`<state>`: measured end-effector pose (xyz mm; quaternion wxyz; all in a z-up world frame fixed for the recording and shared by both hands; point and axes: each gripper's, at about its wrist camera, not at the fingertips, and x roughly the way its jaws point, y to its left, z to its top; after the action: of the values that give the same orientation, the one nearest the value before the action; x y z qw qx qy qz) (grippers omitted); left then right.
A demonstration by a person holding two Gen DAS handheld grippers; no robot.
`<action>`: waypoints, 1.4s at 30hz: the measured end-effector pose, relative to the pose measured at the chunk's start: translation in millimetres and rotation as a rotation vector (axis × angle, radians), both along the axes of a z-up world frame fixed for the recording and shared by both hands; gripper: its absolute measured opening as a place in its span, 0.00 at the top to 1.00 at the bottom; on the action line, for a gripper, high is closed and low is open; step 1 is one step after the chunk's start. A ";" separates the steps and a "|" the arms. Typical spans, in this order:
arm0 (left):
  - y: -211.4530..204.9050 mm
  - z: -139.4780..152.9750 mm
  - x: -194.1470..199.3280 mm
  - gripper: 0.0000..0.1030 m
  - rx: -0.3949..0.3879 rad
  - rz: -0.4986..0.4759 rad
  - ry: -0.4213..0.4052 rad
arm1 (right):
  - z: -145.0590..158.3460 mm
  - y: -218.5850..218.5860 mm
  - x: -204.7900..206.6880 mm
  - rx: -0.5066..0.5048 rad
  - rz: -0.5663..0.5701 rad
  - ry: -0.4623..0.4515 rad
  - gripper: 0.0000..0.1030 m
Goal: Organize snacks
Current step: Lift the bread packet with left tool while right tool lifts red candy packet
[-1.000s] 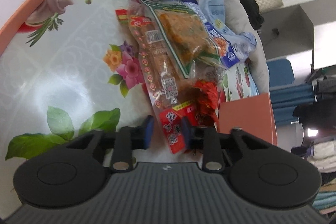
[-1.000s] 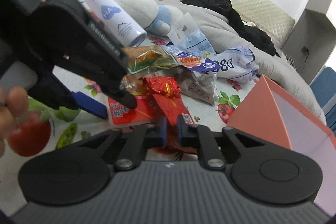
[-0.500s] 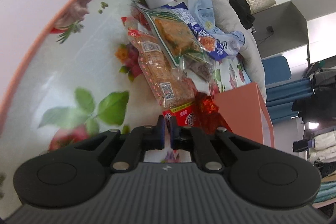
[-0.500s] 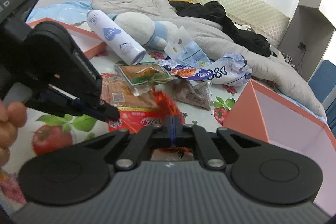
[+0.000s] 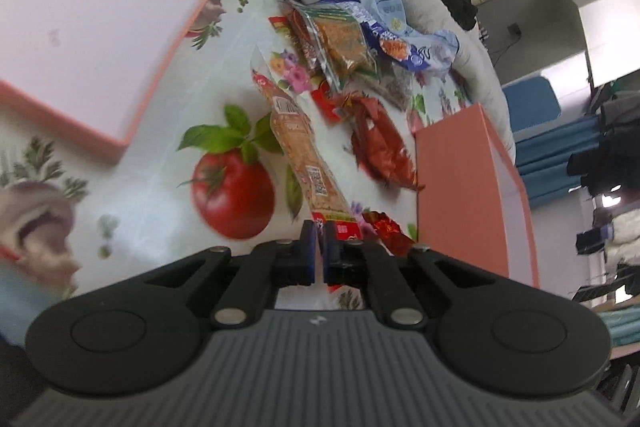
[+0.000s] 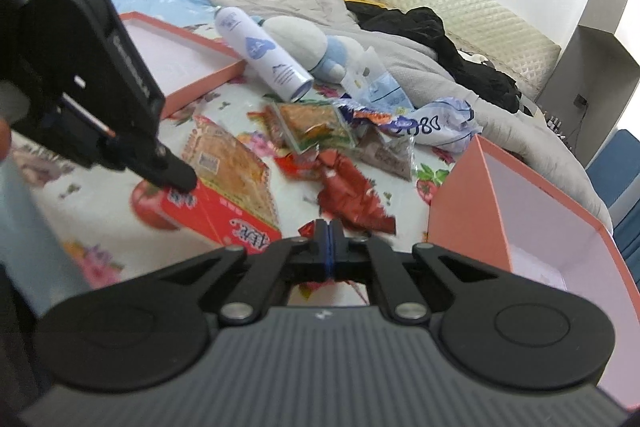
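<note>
My left gripper (image 5: 319,233) is shut on the red end of a long orange cracker packet (image 5: 304,163) and holds it lifted off the fruit-print cloth; the same gripper (image 6: 176,177) and packet (image 6: 228,167) show in the right wrist view. My right gripper (image 6: 329,231) is shut on a red foil snack packet (image 6: 352,199), also visible in the left wrist view (image 5: 380,147). More snacks lie behind: a green-edged packet (image 6: 312,123), a blue and white bag (image 6: 424,125), a dark clear packet (image 6: 384,151).
An open pink box (image 6: 532,203) stands at the right, also in the left wrist view (image 5: 460,187). A pink lid (image 5: 92,7) lies at the left. A white spray bottle (image 6: 264,55), a plush toy (image 6: 304,43) and bedding (image 6: 400,39) lie behind.
My left gripper has pulled the cracker packet back and up, away from the pile. My right gripper has drawn the red foil packet back toward the pink box.
</note>
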<state>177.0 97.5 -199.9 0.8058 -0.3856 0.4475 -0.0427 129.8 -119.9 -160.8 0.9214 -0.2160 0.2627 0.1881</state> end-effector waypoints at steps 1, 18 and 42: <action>0.7 1.0 -4.5 0.96 0.003 -0.002 0.001 | 0.2 -0.7 -4.3 0.001 0.005 0.004 0.98; 11.6 12.7 -53.1 0.89 0.165 -0.060 0.082 | -11.2 -16.3 -51.9 0.044 0.045 0.119 0.95; -46.3 -2.8 26.1 0.10 0.470 -0.079 0.172 | -44.8 -33.2 -4.5 0.228 -0.169 0.228 0.32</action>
<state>203.1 51.2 -202.7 0.8299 -0.1724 0.5267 0.0641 125.3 -153.1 -205.6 0.9168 -0.0645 0.3594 0.1620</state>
